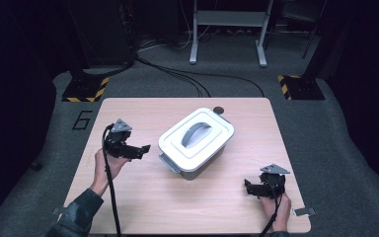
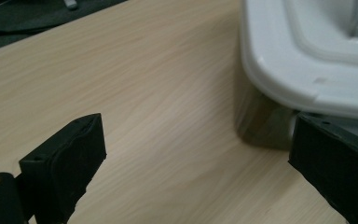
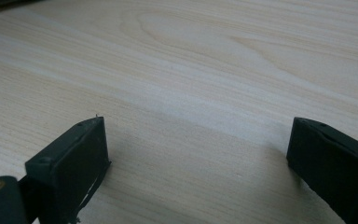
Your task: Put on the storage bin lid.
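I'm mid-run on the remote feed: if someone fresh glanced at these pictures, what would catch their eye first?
The white-lidded storage box with its grey handle, set askew at the middle of the pale wooden table. Next, the left gripper, jaws wide with nothing between them, pointing at the box's left corner from close by. The right gripper sits open too, low over the table's near right corner, apart from the box.

Both black grippers, left gripper [image 1: 145,148] and right gripper [image 1: 247,186], carry grey triangular plates and black cables; dark green sleeve [image 1: 79,210].
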A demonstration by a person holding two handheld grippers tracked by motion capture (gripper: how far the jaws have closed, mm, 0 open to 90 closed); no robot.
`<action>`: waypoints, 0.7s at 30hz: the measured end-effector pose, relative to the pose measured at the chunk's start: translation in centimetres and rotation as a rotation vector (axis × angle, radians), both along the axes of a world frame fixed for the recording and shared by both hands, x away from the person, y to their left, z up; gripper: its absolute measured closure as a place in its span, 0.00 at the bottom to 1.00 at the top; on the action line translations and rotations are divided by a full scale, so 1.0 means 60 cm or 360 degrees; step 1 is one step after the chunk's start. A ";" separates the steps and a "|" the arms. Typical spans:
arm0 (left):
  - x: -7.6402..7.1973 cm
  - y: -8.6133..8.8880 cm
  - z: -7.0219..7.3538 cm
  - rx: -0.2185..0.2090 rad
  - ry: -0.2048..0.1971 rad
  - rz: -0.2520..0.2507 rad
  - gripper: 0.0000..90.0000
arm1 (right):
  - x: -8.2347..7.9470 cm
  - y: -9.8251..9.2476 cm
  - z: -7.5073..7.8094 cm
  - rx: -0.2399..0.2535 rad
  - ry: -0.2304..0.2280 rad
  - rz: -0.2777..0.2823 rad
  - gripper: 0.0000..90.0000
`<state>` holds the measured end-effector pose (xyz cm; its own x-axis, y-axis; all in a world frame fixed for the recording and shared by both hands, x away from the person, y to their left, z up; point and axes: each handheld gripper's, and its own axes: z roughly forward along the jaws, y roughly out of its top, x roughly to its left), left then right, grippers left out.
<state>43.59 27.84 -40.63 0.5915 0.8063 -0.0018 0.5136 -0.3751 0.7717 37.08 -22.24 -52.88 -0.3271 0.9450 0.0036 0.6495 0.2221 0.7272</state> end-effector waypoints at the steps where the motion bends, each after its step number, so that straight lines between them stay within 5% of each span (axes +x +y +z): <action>1: -0.002 0.010 -0.009 0.0004 0.0008 0.0020 0.03 | 0.000 0.000 0.000 0.0000 0.0000 0.0000 0.05; 7: -0.011 0.055 -0.061 0.0058 0.0047 0.0122 0.04 | 0.000 0.000 0.000 -0.0001 -0.0001 -0.0001 0.05; 14: -0.024 0.100 -0.160 0.0106 0.0180 0.0213 0.04 | 0.000 0.000 0.000 -0.0005 -0.0001 -0.0002 0.05; 21: -0.037 0.107 -0.201 0.0107 0.0147 0.0239 0.03 | 0.000 0.000 0.000 -0.0007 -0.0002 -0.0001 0.05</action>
